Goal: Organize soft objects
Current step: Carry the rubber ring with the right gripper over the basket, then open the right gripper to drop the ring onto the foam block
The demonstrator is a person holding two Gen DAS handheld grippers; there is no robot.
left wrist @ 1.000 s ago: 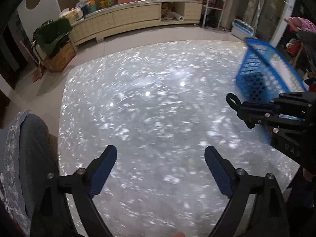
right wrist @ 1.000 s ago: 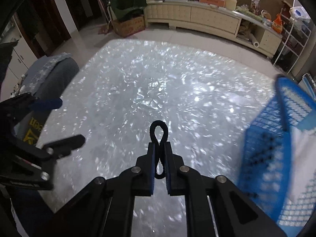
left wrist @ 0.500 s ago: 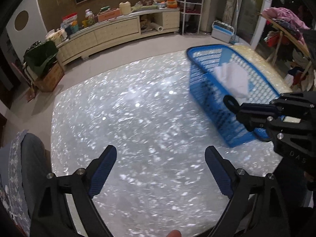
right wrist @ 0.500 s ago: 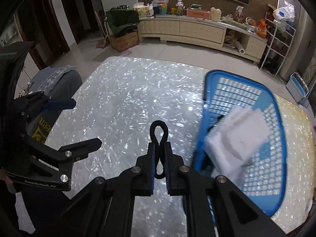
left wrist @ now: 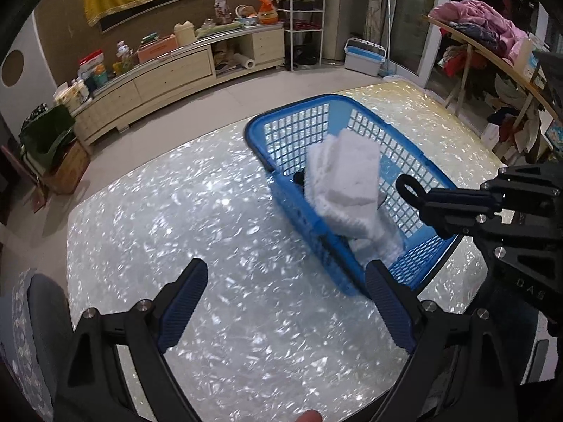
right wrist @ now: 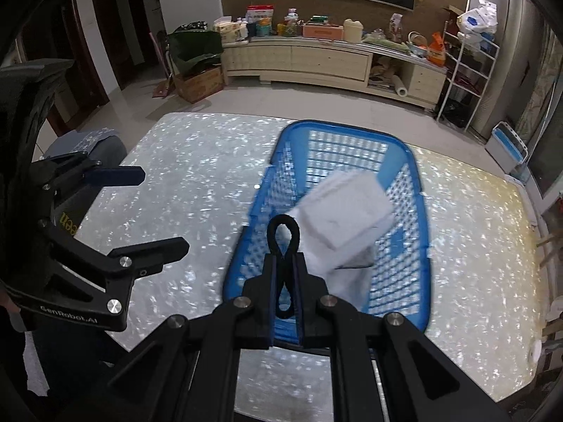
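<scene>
Above the basket [right wrist: 420,218], my right gripper [right wrist: 284,263] clamps a black loop [right wrist: 283,235]. My left gripper [left wrist: 285,302] is wide, empty.

Glossy speckled tabletop [left wrist: 218,218]; blue plastic basket [left wrist: 288,130] (lattice walls); fluffy white cloth [left wrist: 345,183].

White folded cloths [left wrist: 346,190] lie in blue basket [left wrist: 281,123].

Blue lattice basket [left wrist: 292,130]; white towels [left wrist: 345,179]; pearly speckled table [left wrist: 211,232].
</scene>
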